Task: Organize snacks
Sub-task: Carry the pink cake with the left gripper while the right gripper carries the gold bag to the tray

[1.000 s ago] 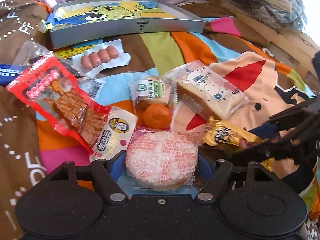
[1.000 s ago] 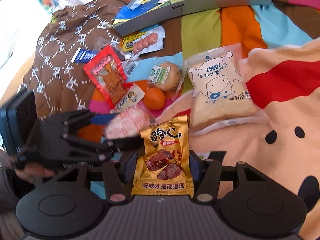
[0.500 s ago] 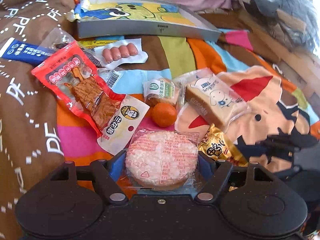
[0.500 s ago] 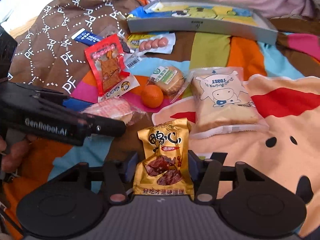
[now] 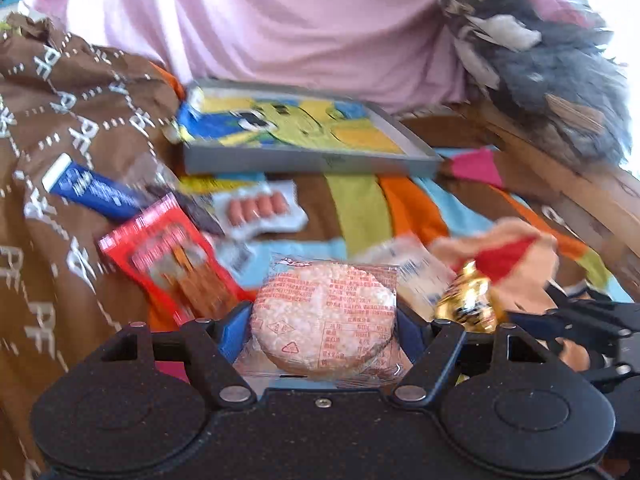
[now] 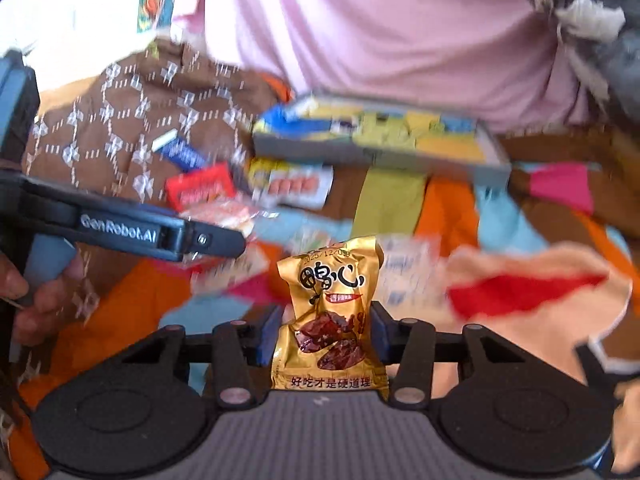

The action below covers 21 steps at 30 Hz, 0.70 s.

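Left tool: we see our left tool (image 5: 323,324) clamped on the rice cake (image 5: 323,318), its blue pads pressed to the wrapper's two sides.
Rice cake: it sits between the pads at the middle of the left view, a round disc in clear wrap, flat face up, printed text running left to right.
Right tool: our right tool (image 6: 325,336) is closed on the gold pouch (image 6: 330,316), pads pinching its lower half.
Gold pouch: it stands upright in the grip, long axis from 6 to 12 o'clock, sealed top edge at 12, the line of print along its bottom edge at 6.
Box: the grey box (image 5: 304,160) lies on the blanket (image 5: 360,208) at 12 o'clock from both tools, well apart, its long side across the view.
Other snacks: at 10 o'clock of the left tool we see the red pack (image 5: 172,256), long axis from 11 to 5; beyond it the sausage pack (image 5: 260,210) and the blue tube (image 5: 92,192).
Cross view: in the right view the left tool shows at 9 o'clock, a hand (image 6: 44,300) on its grip; in the left view the pouch shows at 3 o'clock, blurred.
Backdrop: pink cloth (image 5: 260,28) at 12 o'clock.
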Tool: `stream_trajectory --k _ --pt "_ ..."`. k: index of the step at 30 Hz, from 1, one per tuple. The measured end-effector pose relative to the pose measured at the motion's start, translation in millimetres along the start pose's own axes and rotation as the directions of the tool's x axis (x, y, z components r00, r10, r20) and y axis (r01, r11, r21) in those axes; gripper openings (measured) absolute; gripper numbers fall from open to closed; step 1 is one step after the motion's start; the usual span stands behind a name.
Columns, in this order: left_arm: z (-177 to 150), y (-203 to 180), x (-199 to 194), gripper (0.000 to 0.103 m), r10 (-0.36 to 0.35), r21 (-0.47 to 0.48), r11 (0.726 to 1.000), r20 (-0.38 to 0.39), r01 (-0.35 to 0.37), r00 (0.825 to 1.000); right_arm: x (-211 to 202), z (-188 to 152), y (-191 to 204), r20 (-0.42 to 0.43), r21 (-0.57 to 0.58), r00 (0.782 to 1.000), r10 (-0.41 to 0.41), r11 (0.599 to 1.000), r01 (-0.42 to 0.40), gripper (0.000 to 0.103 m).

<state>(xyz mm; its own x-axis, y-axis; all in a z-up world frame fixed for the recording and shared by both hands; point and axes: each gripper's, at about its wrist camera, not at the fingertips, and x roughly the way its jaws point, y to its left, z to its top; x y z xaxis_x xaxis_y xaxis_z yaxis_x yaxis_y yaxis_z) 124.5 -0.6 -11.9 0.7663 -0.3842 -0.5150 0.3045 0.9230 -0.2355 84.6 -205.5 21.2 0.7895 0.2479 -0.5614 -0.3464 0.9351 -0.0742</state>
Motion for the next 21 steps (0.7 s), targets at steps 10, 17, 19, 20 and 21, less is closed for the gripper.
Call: stream_trajectory --k 10,17,19,20,21 --pt "109.7 18.1 42.7 0.075 0.069 -0.014 0.998 0.163 -0.067 0.984 66.3 97.8 -58.3 0.110 -0.023 0.994 -0.011 1.000 0.013 0.052" --pt "162.8 25.3 87.0 0.075 0.106 -0.007 0.994 0.214 -0.107 0.971 118.2 152.6 -92.7 0.157 0.032 0.987 -0.034 0.999 0.030 0.053" --pt "170.0 28.3 100.6 0.075 0.118 -0.007 0.993 0.211 -0.119 0.970 133.5 162.0 -100.1 0.154 0.064 0.987 -0.043 0.997 0.033 0.053" --pt "173.4 30.2 108.1 0.075 0.127 -0.011 0.992 0.204 -0.127 0.971 141.3 165.9 -103.8 0.149 0.083 0.988 -0.045 0.996 0.033 0.053" --pt "177.1 32.4 116.4 0.075 0.137 -0.017 0.991 0.188 -0.136 0.972 151.0 169.9 -107.0 0.139 0.101 0.989 -0.047 0.994 0.034 0.053"
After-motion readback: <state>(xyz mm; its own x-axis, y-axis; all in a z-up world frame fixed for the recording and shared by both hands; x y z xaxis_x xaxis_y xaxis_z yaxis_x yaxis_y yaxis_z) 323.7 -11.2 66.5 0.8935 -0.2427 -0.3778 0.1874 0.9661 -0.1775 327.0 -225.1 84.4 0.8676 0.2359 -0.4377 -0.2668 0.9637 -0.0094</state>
